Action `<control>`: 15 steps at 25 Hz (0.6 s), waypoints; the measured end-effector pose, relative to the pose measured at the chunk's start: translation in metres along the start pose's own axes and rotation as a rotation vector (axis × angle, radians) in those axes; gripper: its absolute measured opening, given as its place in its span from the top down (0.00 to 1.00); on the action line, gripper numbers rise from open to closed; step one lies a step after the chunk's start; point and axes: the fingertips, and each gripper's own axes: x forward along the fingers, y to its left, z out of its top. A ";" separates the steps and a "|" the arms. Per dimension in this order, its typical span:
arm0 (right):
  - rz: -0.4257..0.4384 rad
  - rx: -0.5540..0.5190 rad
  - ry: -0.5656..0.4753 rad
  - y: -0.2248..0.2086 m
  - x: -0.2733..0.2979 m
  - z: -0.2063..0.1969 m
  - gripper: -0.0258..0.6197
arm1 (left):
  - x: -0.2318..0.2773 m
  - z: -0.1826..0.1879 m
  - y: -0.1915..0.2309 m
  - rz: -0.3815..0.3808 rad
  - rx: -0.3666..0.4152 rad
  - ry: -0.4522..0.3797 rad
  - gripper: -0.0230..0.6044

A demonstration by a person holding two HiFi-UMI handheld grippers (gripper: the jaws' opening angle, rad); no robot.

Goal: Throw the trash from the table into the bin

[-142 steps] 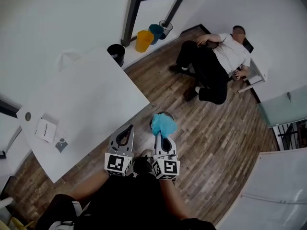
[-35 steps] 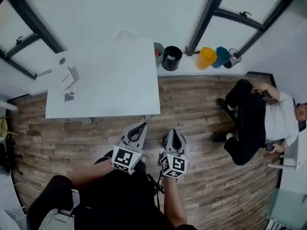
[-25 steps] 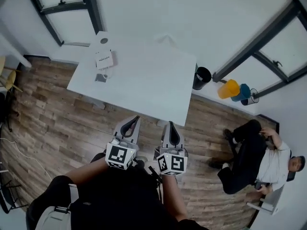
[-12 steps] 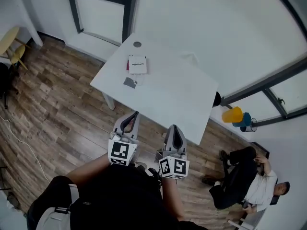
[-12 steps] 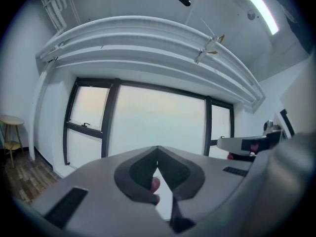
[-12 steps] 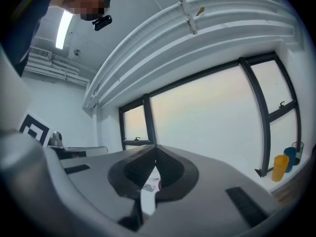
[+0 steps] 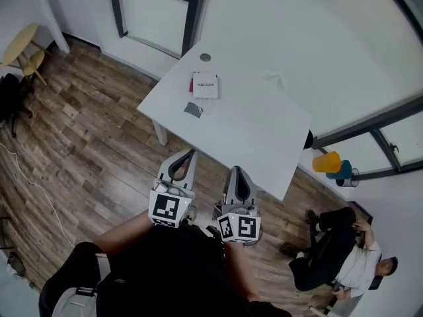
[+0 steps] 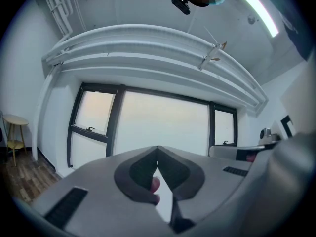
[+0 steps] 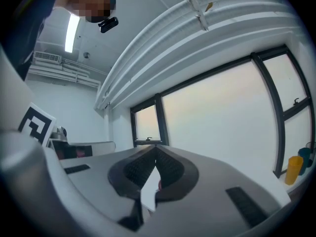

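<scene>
Grey and small, the scrap [image 7: 193, 109] is seen lying flat on the white table [image 7: 258, 137], near the table's left end in the head view. It is a four-sided patch. Its longer side is laid slantwise, from upper left to lower right in the picture, roughly along the table's near edge. Whether it is paper or foil cannot be told.

Just beyond it a white booklet [image 7: 205, 84] is laid, with dark print on its cover. The booklet's long axis is pointed away from the person, toward the window wall. Whether the two touch cannot be made out.

A black bin [image 7: 308, 139] is half hidden behind the table's right corner. A yellow bin [image 7: 327, 162] is set near it, well apart from the scrap.

The left gripper [image 7: 191, 152] and right gripper [image 7: 238, 169] are held level over the wooden floor, short of the table's near edge and aimed at it. Each gripper's jaws are closed tip to tip, and nothing is held between them.

Some seconds earlier a crumpled blue wad was clamped in the right gripper above a floor bin, and that wad is gone from it. Half a second earlier the table was seen slightly further left, with both grippers closed just as they are at this moment.
</scene>
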 end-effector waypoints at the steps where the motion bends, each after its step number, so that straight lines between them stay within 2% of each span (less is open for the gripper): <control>1: 0.007 -0.001 0.001 0.001 -0.001 -0.001 0.95 | -0.002 -0.001 -0.001 0.003 0.001 0.000 0.97; 15: 0.067 -0.005 0.007 0.004 -0.014 -0.003 0.95 | -0.019 -0.006 -0.011 0.070 0.033 -0.005 0.97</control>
